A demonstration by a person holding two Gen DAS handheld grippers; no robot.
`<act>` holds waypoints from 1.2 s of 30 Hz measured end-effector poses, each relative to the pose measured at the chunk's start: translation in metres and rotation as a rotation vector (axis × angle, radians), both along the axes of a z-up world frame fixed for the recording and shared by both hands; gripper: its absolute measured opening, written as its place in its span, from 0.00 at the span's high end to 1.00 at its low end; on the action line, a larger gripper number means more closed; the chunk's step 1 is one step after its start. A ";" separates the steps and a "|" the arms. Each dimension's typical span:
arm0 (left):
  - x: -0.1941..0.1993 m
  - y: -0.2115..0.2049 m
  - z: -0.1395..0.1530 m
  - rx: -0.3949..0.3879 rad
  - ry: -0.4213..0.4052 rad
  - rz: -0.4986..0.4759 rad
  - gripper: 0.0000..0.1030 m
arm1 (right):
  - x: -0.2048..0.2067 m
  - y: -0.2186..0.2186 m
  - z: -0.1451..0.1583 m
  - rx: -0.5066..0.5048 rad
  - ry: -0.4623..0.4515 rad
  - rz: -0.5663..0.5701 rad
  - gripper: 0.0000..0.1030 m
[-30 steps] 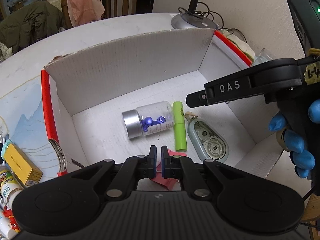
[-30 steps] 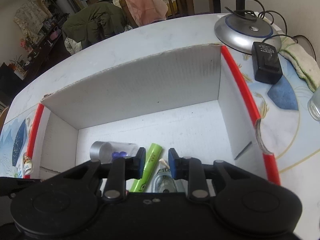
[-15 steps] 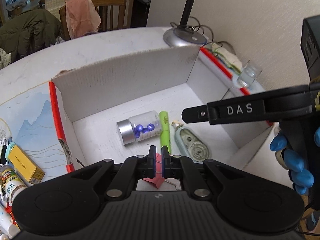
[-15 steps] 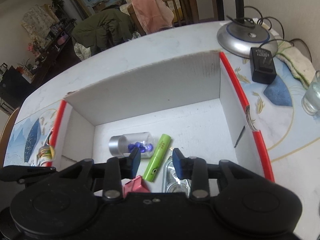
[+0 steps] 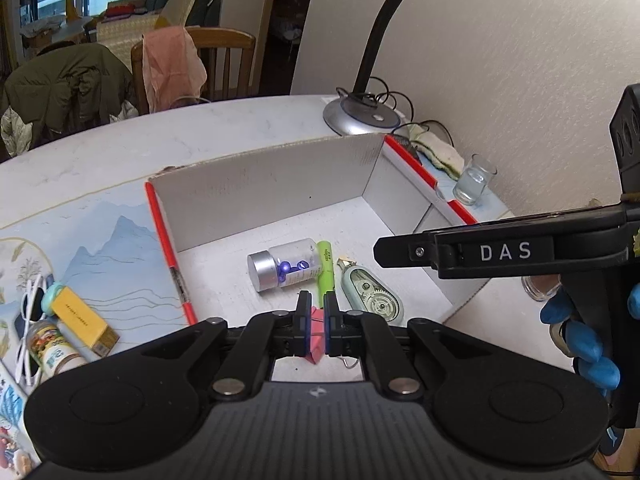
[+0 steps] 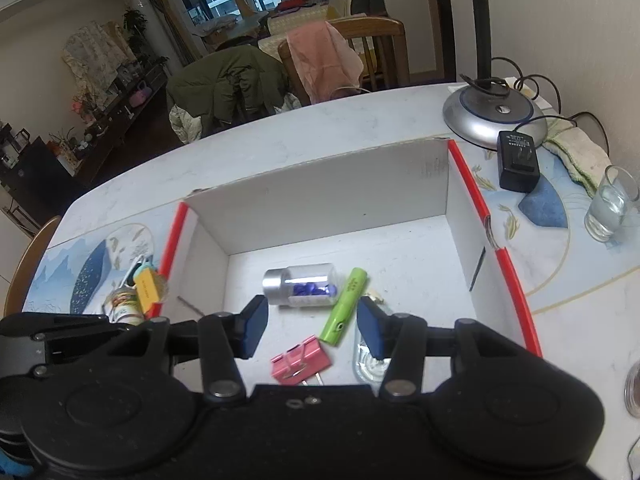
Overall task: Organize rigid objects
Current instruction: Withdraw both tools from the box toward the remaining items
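Note:
A white cardboard box (image 6: 320, 200) with red edges holds a clear bottle (image 6: 304, 284) of blue beads with a silver cap, a green marker (image 6: 346, 306), a correction tape dispenser (image 5: 370, 296) and a pink binder clip (image 6: 302, 360). All lie loose on its floor. My right gripper (image 6: 312, 330) hovers above the clip and marker, its jaws opening, nothing between the pads. My left gripper (image 5: 316, 320) is shut and empty over the box's near edge. The clip (image 5: 316, 336) shows behind its fingers. The right gripper (image 5: 384, 252) reaches in from the right.
Left of the box lie a yellow carton (image 5: 84, 316), a spice jar (image 5: 50, 352) and white sunglasses (image 5: 28, 320). To the right stand a glass (image 6: 610, 208), a black adapter (image 6: 518, 164), a lamp base (image 6: 494, 116) and a cloth (image 6: 580, 152). Chairs stand beyond the table.
Both grippers have risen and drawn back from the box floor. The right jaws have spread wider, and the pink clip has come into view, lying free below them. The left stays shut.

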State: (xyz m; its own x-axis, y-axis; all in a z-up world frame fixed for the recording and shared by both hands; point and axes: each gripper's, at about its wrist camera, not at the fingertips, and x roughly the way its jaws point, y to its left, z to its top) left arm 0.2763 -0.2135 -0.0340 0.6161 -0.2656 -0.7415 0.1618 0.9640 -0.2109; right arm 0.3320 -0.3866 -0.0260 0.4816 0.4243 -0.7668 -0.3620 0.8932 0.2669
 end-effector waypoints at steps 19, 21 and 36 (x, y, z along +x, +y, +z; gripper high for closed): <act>-0.082 0.076 0.025 -0.013 -0.084 0.091 0.43 | -0.081 0.042 0.036 0.055 -0.146 0.047 0.22; -0.089 0.087 0.026 -0.009 -0.089 0.105 0.39 | -0.089 0.049 0.036 0.056 -0.153 0.052 0.20; -0.145 0.170 0.018 0.027 -0.101 0.175 0.18 | -0.134 0.125 0.024 0.003 -0.178 0.117 0.05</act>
